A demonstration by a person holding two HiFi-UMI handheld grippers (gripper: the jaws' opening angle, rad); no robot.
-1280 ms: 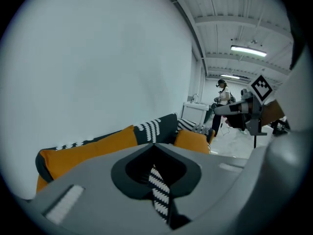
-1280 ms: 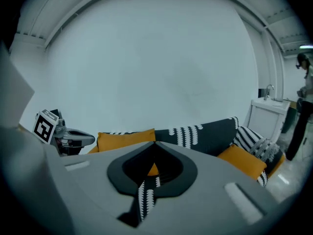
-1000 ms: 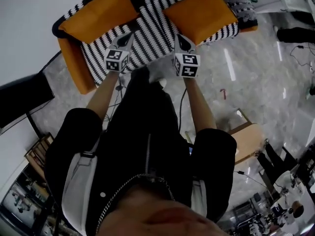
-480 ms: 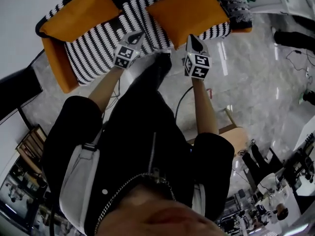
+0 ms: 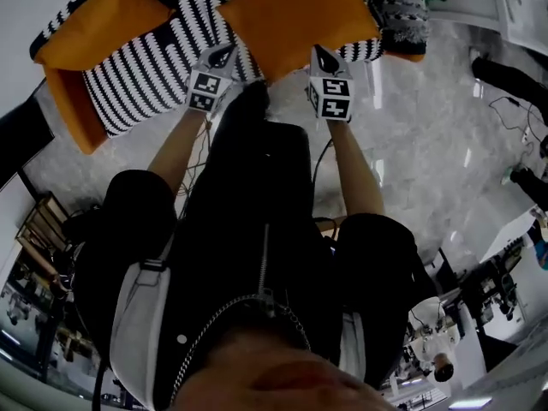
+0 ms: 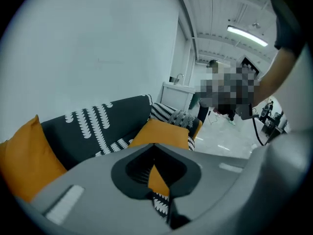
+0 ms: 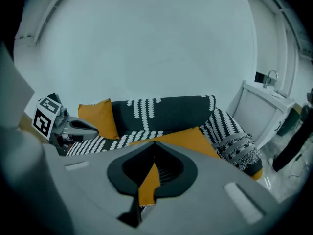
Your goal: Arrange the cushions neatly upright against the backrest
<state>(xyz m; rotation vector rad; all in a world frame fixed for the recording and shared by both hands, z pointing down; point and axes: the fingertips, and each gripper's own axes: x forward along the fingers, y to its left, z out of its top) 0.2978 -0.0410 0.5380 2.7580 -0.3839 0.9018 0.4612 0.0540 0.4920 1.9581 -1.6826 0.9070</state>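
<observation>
Barely started, I judge: my left gripper (image 5: 223, 56) and right gripper (image 5: 318, 56) hover, fingers shut and empty; the orange cushion (image 5: 295, 11) at twelve o'clock lies flat on the sofa (image 5: 145, 75).

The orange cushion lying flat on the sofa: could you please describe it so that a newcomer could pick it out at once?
Find the sofa with the dark patterned backrest and striped seat. Facing it, towards its right end beside a grey knitted throw, the orange cushion lies flat on the seat. The other orange cushion stands upright at the left end.
</observation>
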